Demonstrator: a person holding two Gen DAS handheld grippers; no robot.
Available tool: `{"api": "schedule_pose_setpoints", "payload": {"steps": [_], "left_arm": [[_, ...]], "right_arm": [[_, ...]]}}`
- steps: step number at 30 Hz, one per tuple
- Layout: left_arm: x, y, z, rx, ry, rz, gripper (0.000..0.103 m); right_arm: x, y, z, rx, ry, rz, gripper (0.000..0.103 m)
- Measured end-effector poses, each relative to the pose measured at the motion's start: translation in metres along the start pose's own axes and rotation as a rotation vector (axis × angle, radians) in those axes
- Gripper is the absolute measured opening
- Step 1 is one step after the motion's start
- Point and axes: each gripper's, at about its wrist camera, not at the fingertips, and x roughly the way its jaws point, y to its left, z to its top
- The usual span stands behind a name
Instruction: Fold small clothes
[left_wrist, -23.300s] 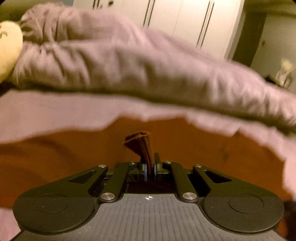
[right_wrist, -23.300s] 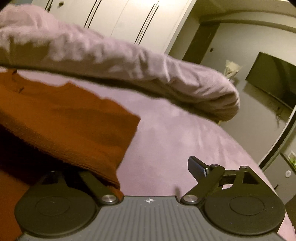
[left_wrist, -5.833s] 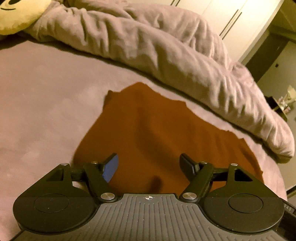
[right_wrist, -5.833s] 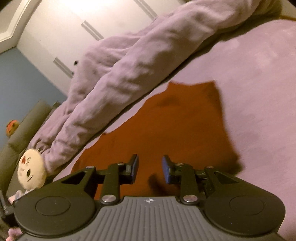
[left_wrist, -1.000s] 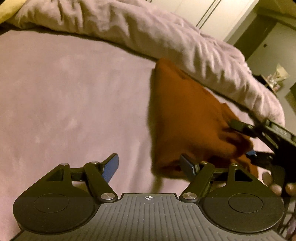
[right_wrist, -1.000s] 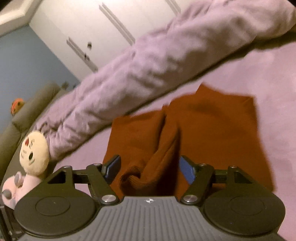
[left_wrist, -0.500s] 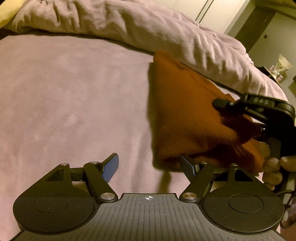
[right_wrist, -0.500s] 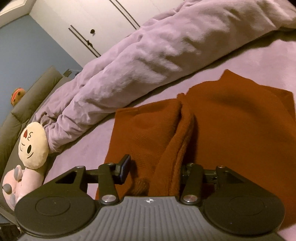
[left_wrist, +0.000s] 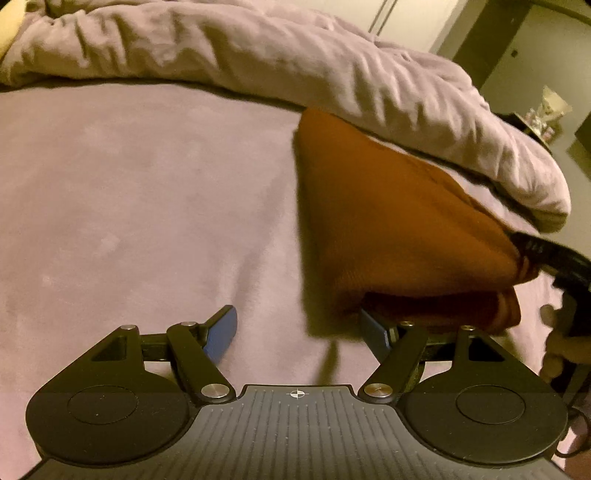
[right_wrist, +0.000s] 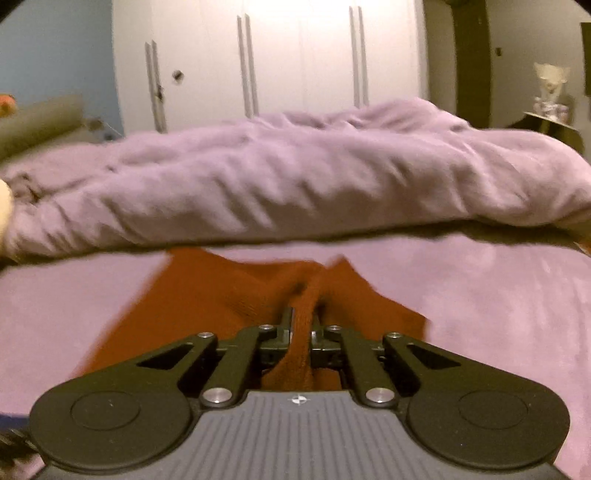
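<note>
A rust-orange knit garment (left_wrist: 388, 221) lies folded over on the purple bed sheet (left_wrist: 129, 206). My left gripper (left_wrist: 299, 328) is open and empty, low over the sheet, with its right finger against the garment's near corner. My right gripper (right_wrist: 301, 325) is shut on a bunched edge of the garment (right_wrist: 221, 295), which passes between its fingers. In the left wrist view the right gripper (left_wrist: 546, 254) shows at the garment's right end, lifting the top layer.
A rumpled lilac duvet (left_wrist: 295, 62) lies along the far side of the bed, just behind the garment; it also shows in the right wrist view (right_wrist: 295, 177). White wardrobe doors (right_wrist: 295, 55) stand behind it. A small table with ornaments (right_wrist: 550, 107) stands at the far right.
My right gripper has closed on the garment's bunched edge and swung level, facing the duvet. The left gripper has stayed open and barely moved.
</note>
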Motion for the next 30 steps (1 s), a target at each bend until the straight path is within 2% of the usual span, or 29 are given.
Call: {"api": "schedule_pose_setpoints", "payload": {"steps": [3,5,7,8,9,11,13,15,17,19,22,24,27,30], "left_arm": [[0.003,-0.006,0.000,0.036,0.010,0.014,0.078],[0.004,-0.005,0.000,0.040,0.011,0.014,0.078],[0.004,-0.003,0.000,0.025,0.011,0.010,0.078],[0.003,-0.002,0.000,0.018,0.008,0.010,0.078],[0.004,-0.003,-0.001,0.013,0.007,0.009,0.078],[0.003,-0.004,-0.002,0.009,0.004,0.008,0.079],[0.004,-0.006,-0.003,0.012,0.004,0.009,0.079],[0.003,-0.008,-0.003,0.020,0.006,0.012,0.079],[0.001,-0.007,-0.002,0.024,0.011,0.013,0.079],[-0.002,-0.005,-0.001,0.027,0.011,0.020,0.079],[-0.006,-0.001,0.001,0.018,0.003,0.044,0.079],[-0.007,0.002,0.004,-0.004,0.002,0.051,0.080],[-0.006,0.002,0.008,-0.027,0.009,0.050,0.080],[-0.009,-0.006,0.014,-0.004,-0.016,0.048,0.080]], "right_arm": [[0.012,-0.019,-0.012,0.080,0.086,0.031,0.007],[0.009,-0.024,-0.013,0.127,0.105,0.065,0.010],[0.000,-0.032,-0.011,0.175,0.080,0.089,0.028],[-0.005,-0.035,-0.009,0.198,0.067,0.089,0.042],[-0.010,-0.037,-0.005,0.217,0.048,0.088,0.046],[-0.019,-0.039,0.003,0.230,0.004,0.105,0.046],[-0.023,-0.032,0.012,0.229,-0.020,0.159,0.047],[-0.020,-0.023,0.016,0.217,0.005,0.219,0.050],[-0.007,-0.010,0.016,0.191,0.069,0.246,0.052],[0.009,-0.001,0.011,0.181,0.116,0.245,0.052],[0.033,-0.002,0.002,0.266,0.196,0.287,0.049],[0.038,-0.004,-0.003,0.297,0.190,0.299,0.030],[0.035,-0.001,-0.002,0.251,0.187,0.288,0.015],[0.017,0.007,0.007,0.121,0.125,0.230,0.012]]}}
